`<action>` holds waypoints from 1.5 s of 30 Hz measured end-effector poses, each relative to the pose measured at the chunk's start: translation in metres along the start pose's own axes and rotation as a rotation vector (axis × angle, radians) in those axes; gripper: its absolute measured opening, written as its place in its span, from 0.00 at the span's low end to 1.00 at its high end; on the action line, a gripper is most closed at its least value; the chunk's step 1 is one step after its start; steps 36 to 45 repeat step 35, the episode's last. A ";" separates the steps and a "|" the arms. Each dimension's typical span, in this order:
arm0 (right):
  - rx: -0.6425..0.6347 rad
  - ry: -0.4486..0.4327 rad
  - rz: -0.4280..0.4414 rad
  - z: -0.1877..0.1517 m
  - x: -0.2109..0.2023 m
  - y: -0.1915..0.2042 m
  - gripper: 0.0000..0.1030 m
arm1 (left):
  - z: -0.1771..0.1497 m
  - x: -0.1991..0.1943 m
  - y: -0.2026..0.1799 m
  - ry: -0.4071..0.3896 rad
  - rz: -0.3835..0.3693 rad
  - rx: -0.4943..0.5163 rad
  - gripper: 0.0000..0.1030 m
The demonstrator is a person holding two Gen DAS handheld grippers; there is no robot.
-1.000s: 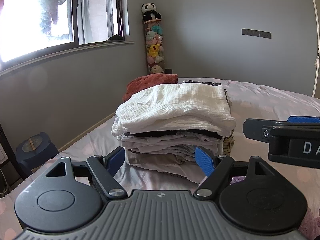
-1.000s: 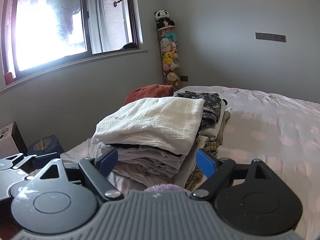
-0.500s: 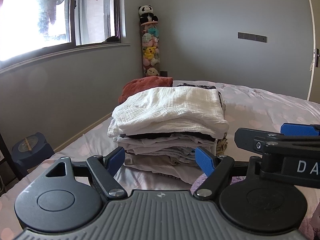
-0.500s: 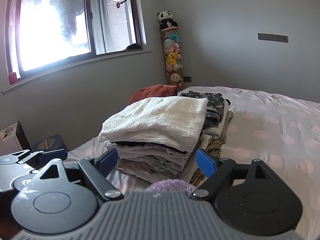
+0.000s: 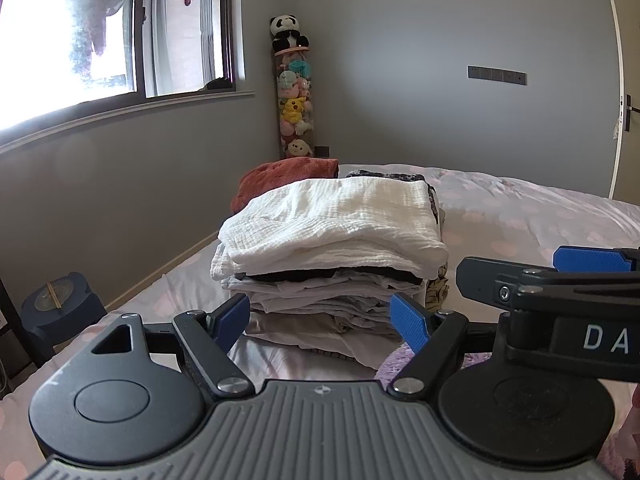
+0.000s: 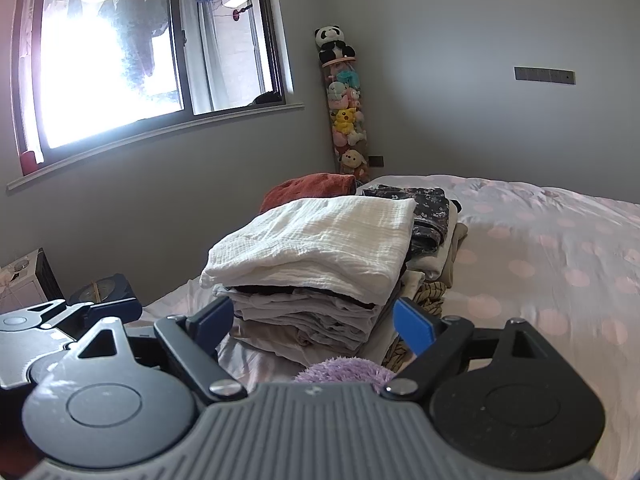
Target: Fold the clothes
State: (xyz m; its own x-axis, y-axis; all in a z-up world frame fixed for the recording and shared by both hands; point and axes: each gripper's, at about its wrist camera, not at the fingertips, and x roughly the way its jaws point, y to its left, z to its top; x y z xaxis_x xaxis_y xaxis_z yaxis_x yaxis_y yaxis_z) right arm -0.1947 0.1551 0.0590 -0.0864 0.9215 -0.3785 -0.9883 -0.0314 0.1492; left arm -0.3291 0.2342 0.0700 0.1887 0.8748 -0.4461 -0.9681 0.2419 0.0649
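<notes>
Nearest to me, the left gripper (image 5: 322,318) has its two blue pads spread wide, and nothing is between them. The right gripper (image 6: 312,318) stands just beside it, its jaws also wide apart and empty. In the left wrist view the right gripper comes in from the right edge as a dark bar with a blue pad on it. Both tools point a little downward, toward the clothes.

Just under the right gripper's body a small piece of fluffy purple fabric (image 6: 342,368) lies on the bed (image 6: 560,264), which has a pale cover with pink dots.

A little further, in front of both grippers but not touching them, stands the stack of folded clothes (image 5: 320,304). Its lower layers are grey and beige. On top lies a white crinkled garment (image 5: 336,220), folded flat, with a thin dark layer directly under it. To the right of this stack, touching it, there is a second, lower pile with a dark flowered piece (image 6: 428,208) on top. Behind the stack a rust-red cloth (image 5: 284,176) lies near the far edge of the bed.

At the far corner of the grey walls a tall clear tube of plush toys (image 5: 294,96) stands, with a panda (image 5: 286,34) sitting on top. The bright window (image 6: 120,60) is on the left wall.
</notes>
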 end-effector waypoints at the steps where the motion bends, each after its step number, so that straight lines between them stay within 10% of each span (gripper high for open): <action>1: -0.001 0.000 0.001 0.000 0.000 0.000 0.86 | 0.000 0.000 0.000 0.000 0.001 0.001 0.74; 45: 0.017 0.014 0.027 -0.003 0.001 -0.001 0.88 | -0.003 0.002 0.000 0.014 -0.018 0.004 0.75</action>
